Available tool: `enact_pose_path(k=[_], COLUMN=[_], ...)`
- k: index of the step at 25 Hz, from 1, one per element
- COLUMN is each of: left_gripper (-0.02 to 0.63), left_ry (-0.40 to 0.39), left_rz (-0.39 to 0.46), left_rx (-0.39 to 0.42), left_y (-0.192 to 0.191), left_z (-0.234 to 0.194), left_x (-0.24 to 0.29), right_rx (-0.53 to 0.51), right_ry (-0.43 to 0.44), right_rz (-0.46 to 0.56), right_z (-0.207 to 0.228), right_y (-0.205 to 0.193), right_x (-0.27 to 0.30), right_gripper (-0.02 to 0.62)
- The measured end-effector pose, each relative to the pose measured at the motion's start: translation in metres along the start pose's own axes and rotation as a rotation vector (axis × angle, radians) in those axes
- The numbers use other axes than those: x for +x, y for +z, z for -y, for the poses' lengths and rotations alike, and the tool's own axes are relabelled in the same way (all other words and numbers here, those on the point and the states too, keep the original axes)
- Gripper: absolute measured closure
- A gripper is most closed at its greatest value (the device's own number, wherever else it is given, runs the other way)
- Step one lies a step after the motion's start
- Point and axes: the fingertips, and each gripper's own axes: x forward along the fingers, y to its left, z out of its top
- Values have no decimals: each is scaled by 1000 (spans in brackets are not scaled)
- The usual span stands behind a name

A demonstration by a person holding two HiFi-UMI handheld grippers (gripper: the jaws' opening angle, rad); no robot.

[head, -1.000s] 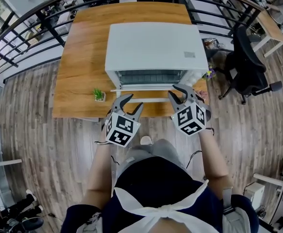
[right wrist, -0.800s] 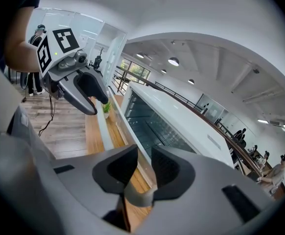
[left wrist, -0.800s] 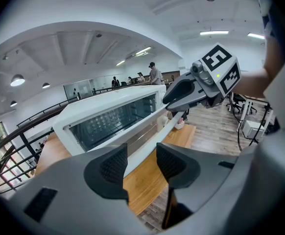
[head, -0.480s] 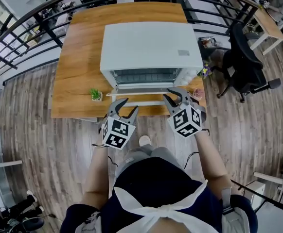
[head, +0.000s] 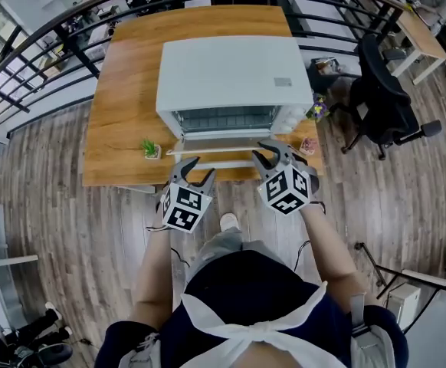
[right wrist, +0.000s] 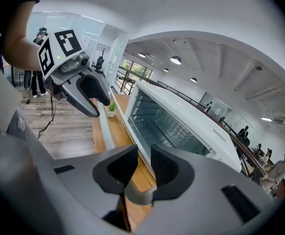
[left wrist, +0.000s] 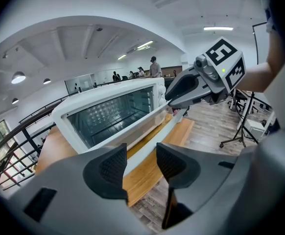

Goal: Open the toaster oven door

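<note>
A white toaster oven point(head: 231, 67) stands on a wooden table point(head: 123, 98). Its glass door is swung down toward me, and the wire racks show inside point(left wrist: 108, 114). The door's white handle bar point(head: 223, 160) lies along the table's front edge. My right gripper point(head: 271, 154) is shut on the bar's right end, with the bar point(right wrist: 106, 131) running in between its jaws point(right wrist: 143, 163). My left gripper point(head: 198, 169) hovers open just short of the bar's left part. Through its gap point(left wrist: 141, 163) I see the bar point(left wrist: 152, 138) beyond, untouched.
A small potted plant point(head: 152, 149) sits at the table's front left, and small items point(head: 309, 146) lie by the oven's right corner. A black office chair point(head: 388, 98) stands to the right. A dark railing point(head: 47, 44) runs behind the table, over wooden floor.
The right gripper has drawn a little toward me and leftward with the handle bar. The left gripper has shifted slightly left and stays open.
</note>
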Motion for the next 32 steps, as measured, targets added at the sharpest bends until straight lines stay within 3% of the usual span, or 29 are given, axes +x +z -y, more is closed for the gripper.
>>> enact_pose_path(k=[11,32], left_gripper=[414,416], left_ry=[-1,-11], left_rz=[15,-32], left_rx=[-15,-42], left_y=[-9,-33], left_z=[7,23], left_x=[-1,0], right_rx=[3,1], right_ry=[-4,4], right_rz=[-7,-60], right_z=[-11,-37], right_y=[-6,-22], right_x=[-3,-7], right_gripper=[508,508])
